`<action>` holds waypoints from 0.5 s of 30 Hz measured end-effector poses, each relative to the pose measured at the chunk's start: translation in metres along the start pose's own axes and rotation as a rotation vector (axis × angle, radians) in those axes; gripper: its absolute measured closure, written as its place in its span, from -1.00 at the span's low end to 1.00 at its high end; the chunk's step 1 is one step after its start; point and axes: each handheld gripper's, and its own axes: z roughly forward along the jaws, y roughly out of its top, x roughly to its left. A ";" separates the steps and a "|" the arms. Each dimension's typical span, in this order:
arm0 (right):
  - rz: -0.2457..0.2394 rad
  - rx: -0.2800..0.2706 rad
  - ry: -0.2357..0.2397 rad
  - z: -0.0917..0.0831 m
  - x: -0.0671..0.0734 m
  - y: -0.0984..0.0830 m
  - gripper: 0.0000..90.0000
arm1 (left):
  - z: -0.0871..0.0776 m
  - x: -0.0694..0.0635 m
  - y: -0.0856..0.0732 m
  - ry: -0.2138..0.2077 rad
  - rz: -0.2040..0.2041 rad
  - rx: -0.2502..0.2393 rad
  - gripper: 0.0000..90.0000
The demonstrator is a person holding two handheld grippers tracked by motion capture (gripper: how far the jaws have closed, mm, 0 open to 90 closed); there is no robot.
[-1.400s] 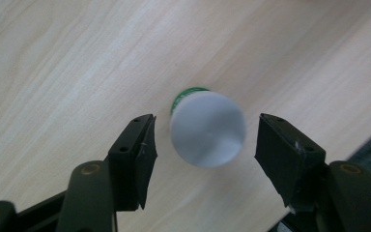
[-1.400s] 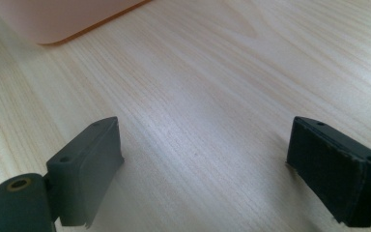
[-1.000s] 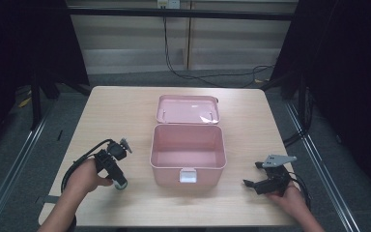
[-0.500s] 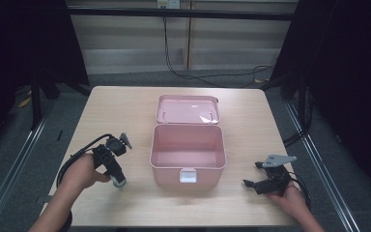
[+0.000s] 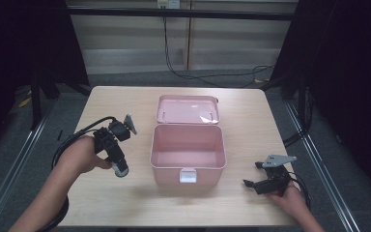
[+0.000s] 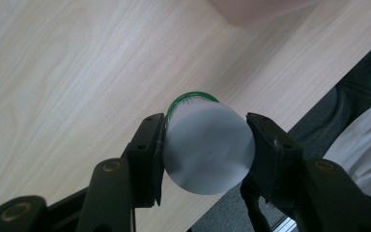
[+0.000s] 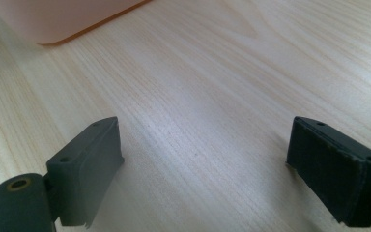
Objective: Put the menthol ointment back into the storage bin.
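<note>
My left gripper (image 5: 118, 166) is shut on a small cylindrical container (image 6: 207, 147) with a grey round end and a green rim, held above the wooden table (image 5: 101, 203) left of the pink box (image 5: 188, 152). In the high view the container (image 5: 121, 168) hangs from the jaws, pointing down. The pink box stands open in the middle, its lid (image 5: 187, 108) laid back behind it. My right gripper (image 5: 252, 182) rests low at the front right of the table, jaws wide apart with bare wood between them (image 7: 203, 159).
A corner of the pink box (image 7: 63, 21) lies just ahead of the right gripper. Cables trail from both grippers. Beyond the table's edges are dark floor and metal rails.
The left gripper has risen off the table with the container in its jaws and shifted slightly toward the box. The right gripper has stayed still.
</note>
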 end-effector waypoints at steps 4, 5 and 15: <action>0.000 0.000 0.000 0.000 0.000 0.000 -0.74 | -0.013 -0.003 0.010 -0.005 0.005 -0.006 0.13; 0.000 0.000 0.000 0.000 0.000 0.000 -0.74 | -0.015 -0.004 0.013 -0.005 0.007 -0.006 0.13; 0.000 0.002 0.001 0.000 0.000 0.000 -0.74 | -0.040 -0.014 0.039 0.008 0.023 -0.019 0.13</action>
